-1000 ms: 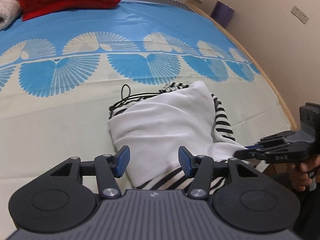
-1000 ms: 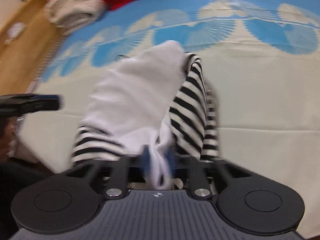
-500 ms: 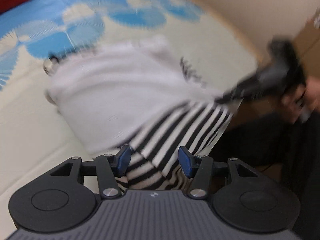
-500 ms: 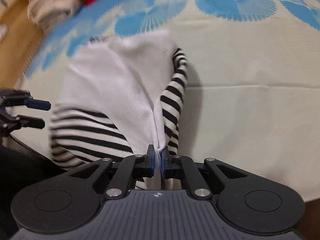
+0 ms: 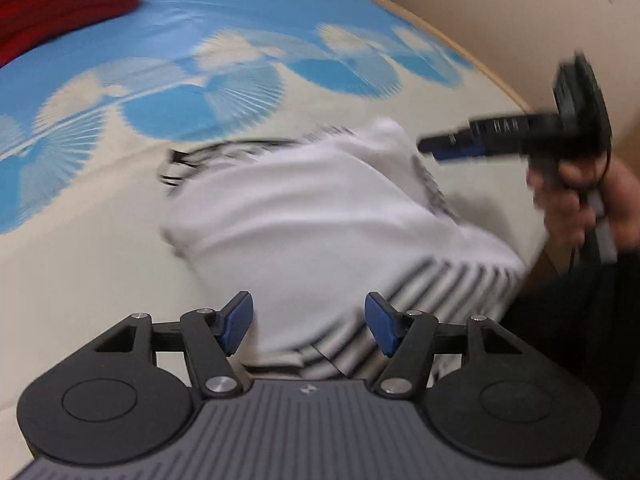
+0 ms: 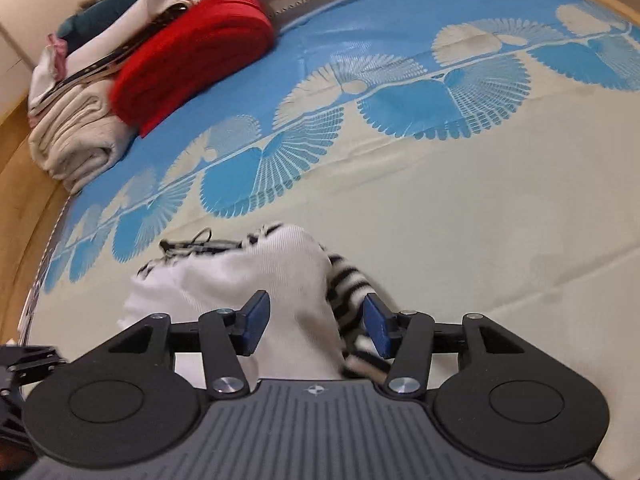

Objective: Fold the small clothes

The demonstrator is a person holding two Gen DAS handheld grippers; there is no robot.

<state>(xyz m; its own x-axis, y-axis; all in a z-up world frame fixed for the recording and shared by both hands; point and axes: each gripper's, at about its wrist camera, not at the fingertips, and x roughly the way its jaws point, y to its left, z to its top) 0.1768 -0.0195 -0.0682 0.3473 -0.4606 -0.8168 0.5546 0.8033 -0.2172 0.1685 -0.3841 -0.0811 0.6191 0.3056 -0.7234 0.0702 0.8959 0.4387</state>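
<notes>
In the left wrist view, my left gripper (image 5: 308, 322) hangs over the near end of the striped garment (image 5: 320, 216), which lies on the bed sheet (image 5: 100, 260) close to the bed's near edge and toward its right side. Its jaws have just been opening wider; cloth lies between the blue pads, but they stand clear of it, so nothing is grasped. The picture is blurred. My right gripper (image 5: 434, 148) shows at the right edge of this view, held in a hand (image 5: 588, 196) above the garment's right side.

In the right wrist view, my right gripper (image 6: 316, 328) has just let go: its jaws have been opening, and the white fabric sits between the parted pads, untouched as far as I can tell. The garment is bundled, white inner face up with stripes showing along its right and near borders. Its long axis runs from the near edge toward the blue-patterned far half of the bed, drawstring (image 6: 188, 242) end away from me.

I judge one fold is laid; squaring and a further fold remain. A folded stack (image 6: 160, 68) waits at the far left corner.
</notes>
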